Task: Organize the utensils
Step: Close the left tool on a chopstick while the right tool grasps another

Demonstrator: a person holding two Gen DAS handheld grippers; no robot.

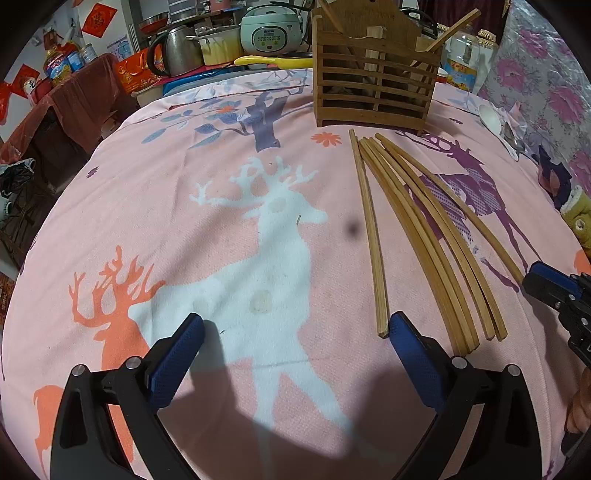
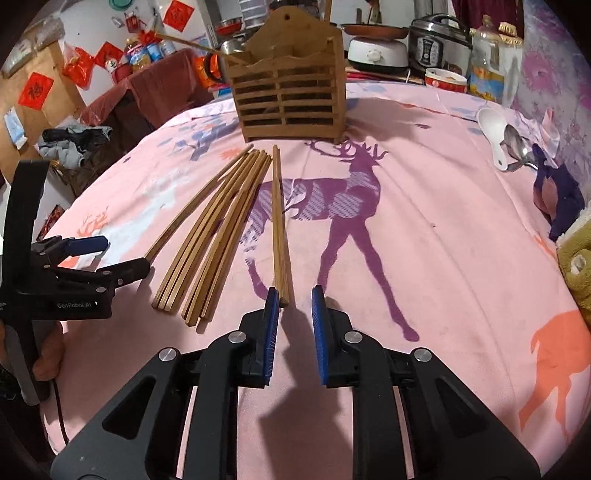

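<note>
A slatted wooden utensil holder (image 1: 373, 92) (image 2: 291, 103) stands at the far side of the pink deer-print cloth (image 1: 221, 221) (image 2: 443, 240). Several wooden chopsticks (image 1: 424, 236) (image 2: 214, 236) lie fanned out in front of it. One chopstick (image 2: 279, 221) lies apart on the bundle's right. Its near end sits between the blue pads of my right gripper (image 2: 294, 295) (image 1: 539, 280), close to the left pad and apart from the right pad. The jaws stand narrowly open. My left gripper (image 1: 295, 325) (image 2: 123, 254) hovers wide open left of the bundle with nothing between its fingers.
A white spoon (image 2: 493, 129) (image 1: 489, 116) and a metal spoon (image 2: 515, 142) lie at the far right beside dark blue cloth (image 2: 561, 192). Rice cookers (image 1: 271, 31), a kettle (image 1: 177, 50), pots and oil bottles crowd the table's far edge. A chopstick sticks out of the holder.
</note>
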